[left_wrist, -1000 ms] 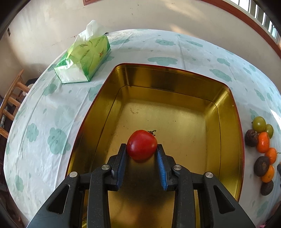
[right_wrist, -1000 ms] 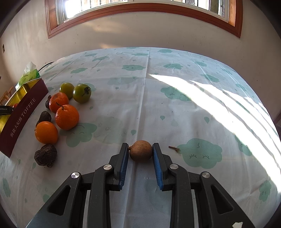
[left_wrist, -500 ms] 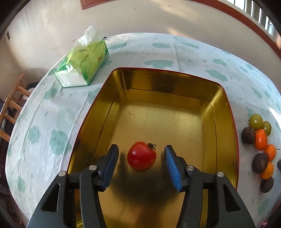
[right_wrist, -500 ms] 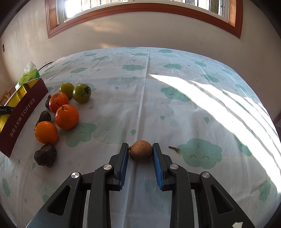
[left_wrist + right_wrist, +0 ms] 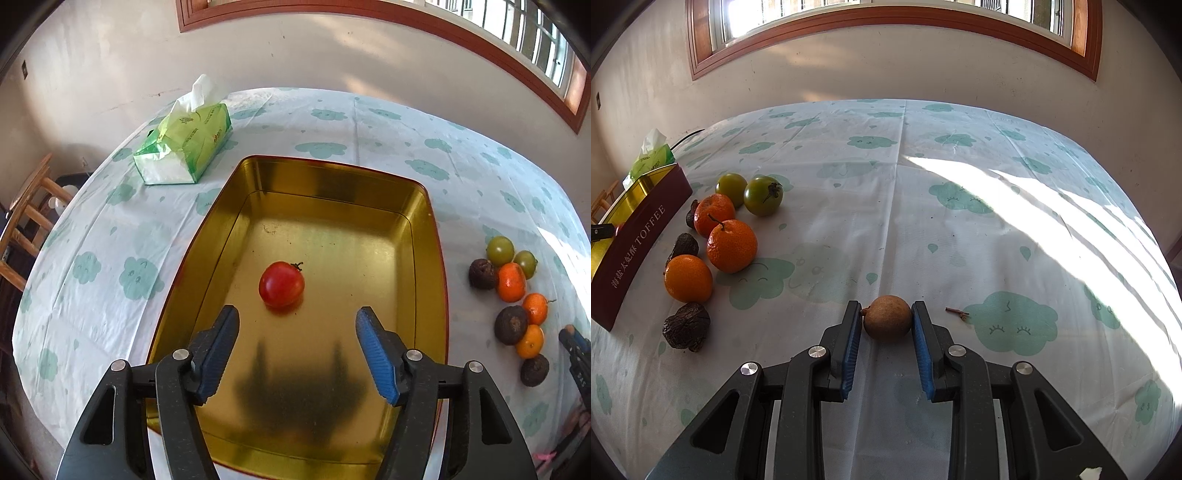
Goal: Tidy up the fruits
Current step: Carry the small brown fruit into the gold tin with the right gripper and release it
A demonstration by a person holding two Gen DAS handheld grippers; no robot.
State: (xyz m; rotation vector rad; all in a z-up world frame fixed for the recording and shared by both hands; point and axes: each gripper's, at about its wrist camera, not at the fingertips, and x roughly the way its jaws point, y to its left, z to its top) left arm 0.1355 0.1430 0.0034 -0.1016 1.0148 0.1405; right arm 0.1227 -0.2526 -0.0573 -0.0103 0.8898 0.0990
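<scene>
A red tomato [image 5: 281, 283] lies alone on the floor of the gold tin [image 5: 328, 184]. My left gripper [image 5: 297, 325] is open and empty, above the tin and just behind the tomato. My right gripper [image 5: 887, 317] is shut on a small brown round fruit [image 5: 887, 322] just above the tablecloth. Oranges [image 5: 731, 245], green tomatoes [image 5: 763, 195] and dark wrinkled fruits [image 5: 687, 331] lie in a cluster beside the tin [image 5: 635, 236]; the cluster also shows in the left wrist view [image 5: 511, 282].
A green tissue pack [image 5: 184, 146] lies on the table beyond the tin's left corner. A wooden chair [image 5: 26, 218] stands off the table's left edge. A small twig [image 5: 957, 312] lies right of my right gripper. Sunlight falls across the cloth [image 5: 1034, 206].
My left gripper opened and let go of the red tomato, which now rests on the tin floor; the gripper drew back and up. The right gripper has not moved.
</scene>
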